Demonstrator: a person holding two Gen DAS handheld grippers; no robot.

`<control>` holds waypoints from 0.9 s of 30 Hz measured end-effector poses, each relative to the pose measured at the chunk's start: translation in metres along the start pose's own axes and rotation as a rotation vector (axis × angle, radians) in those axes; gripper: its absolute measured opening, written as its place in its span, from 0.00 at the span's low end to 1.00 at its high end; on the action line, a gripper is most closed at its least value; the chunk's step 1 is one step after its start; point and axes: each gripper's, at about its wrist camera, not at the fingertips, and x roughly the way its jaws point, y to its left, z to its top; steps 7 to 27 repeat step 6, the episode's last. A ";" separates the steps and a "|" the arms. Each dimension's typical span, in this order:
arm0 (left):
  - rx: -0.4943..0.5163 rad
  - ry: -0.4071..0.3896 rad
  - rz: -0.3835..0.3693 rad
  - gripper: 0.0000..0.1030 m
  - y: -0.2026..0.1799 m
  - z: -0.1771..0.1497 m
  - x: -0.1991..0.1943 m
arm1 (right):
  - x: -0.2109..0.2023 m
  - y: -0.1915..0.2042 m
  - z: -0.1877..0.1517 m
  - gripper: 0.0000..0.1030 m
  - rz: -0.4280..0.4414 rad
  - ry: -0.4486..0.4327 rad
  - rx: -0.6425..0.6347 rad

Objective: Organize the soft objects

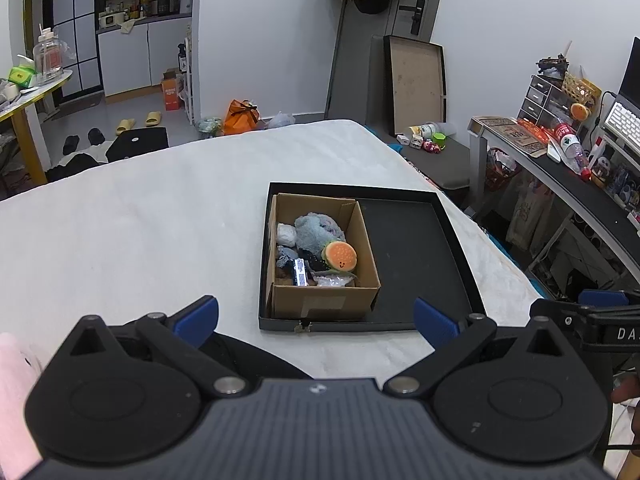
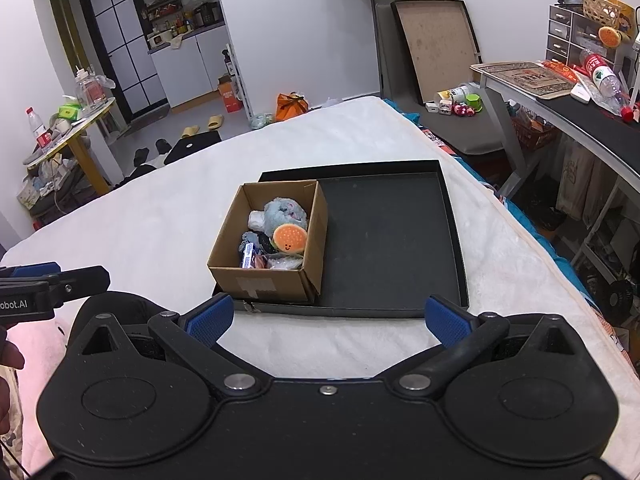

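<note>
White blanket [image 1: 140, 220] covers the bed; on it, a shallow black tray [image 1: 412, 248], its right half bare; cardboard box [image 1: 324, 302] sits in the tray's left half, touching the near rim; inside the box, a grey plush [image 1: 316, 232], a burger plush [image 1: 340, 256] leaning on the right wall, a white wad [image 1: 286, 234], dark and clear bits too jumbled to tell apart; left gripper [image 1: 316, 320] hovers short of the tray, jaws wide apart, empty; right gripper [image 2: 326, 316] likewise spread, holding nothing.
</note>
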 end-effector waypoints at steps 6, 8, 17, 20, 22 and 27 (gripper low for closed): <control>0.003 -0.007 0.008 1.00 -0.002 0.000 0.000 | 0.001 -0.002 0.000 1.00 -0.006 0.002 0.002; 0.003 -0.007 0.008 1.00 -0.002 0.000 0.000 | 0.001 -0.002 0.000 1.00 -0.006 0.002 0.002; 0.003 -0.007 0.008 1.00 -0.002 0.000 0.000 | 0.001 -0.002 0.000 1.00 -0.006 0.002 0.002; 0.003 -0.007 0.008 1.00 -0.002 0.000 0.000 | 0.001 -0.002 0.000 1.00 -0.006 0.002 0.002; 0.003 -0.007 0.008 1.00 -0.002 0.000 0.000 | 0.001 -0.002 0.000 1.00 -0.006 0.002 0.002; 0.003 -0.007 0.008 1.00 -0.002 0.000 0.000 | 0.001 -0.002 0.000 1.00 -0.006 0.002 0.002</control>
